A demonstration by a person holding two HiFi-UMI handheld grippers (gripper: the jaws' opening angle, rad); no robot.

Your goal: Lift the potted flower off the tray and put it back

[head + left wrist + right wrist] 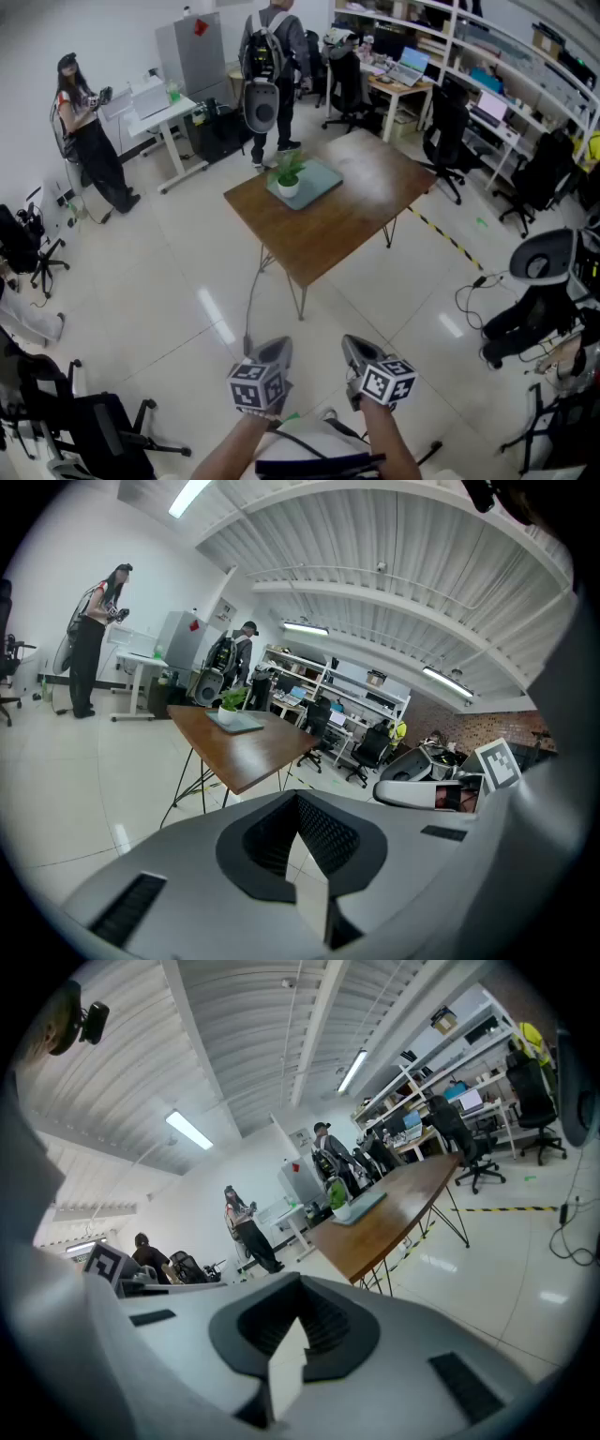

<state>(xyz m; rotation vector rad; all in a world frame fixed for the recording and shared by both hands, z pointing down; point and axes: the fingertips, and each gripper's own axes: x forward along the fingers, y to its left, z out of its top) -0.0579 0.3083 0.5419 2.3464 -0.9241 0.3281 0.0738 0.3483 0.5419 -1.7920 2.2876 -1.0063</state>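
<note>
Head view: at six o'clock, the left gripper [274, 350] and right gripper [357, 350] show jaws together, empty. Well off toward twelve, the green white-potted flower [289, 178] stands on its grey-green flat tray [321, 180] on the brown wooden bench [347, 223]. By my judgement, lifting hasn't begun.

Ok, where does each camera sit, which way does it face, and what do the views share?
Head view: on the person's head, steeply down at the table, tray and potted flower; forearms, left claw and right claw show at the bottom.
Left gripper view: on the left claw, along its shut jaws towards the table; right claw at right.
Right gripper view: on the right claw, facing the same table; left claw at left.
Shared: all three see the potted flower on its tray.
</note>
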